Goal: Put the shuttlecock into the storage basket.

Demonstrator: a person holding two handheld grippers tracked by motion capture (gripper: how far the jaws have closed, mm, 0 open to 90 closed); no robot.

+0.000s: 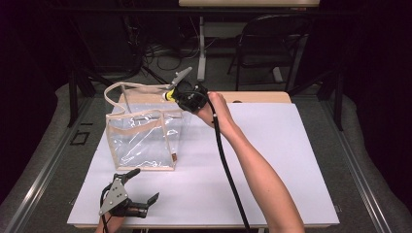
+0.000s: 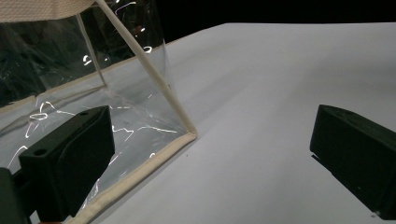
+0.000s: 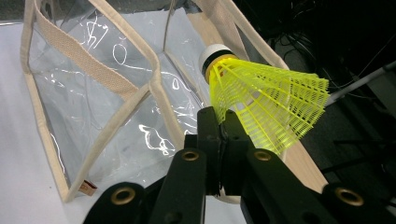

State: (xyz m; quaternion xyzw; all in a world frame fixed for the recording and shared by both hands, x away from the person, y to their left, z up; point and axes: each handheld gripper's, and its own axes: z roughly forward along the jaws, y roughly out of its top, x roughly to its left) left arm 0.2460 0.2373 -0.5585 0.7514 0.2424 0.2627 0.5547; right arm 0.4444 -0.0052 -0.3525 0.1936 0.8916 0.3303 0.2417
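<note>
yellow mesh-skirted plastic shuttlecock (image 3: pixel 261 100), clamped by its skirt in my right gripper (image 3: pixel 223 122), sits centre frame over the clear vinyl tote bag with beige trim (image 1: pixel 143 138). left gripper (image 1: pixel 141 187), lower left, jaws apart. risk: thin skirt slipping, shuttlecock dropping outside the bag.

High view looks down the table; both gripper views closely share the clear bag (image 1: pixel 143 138).
</note>
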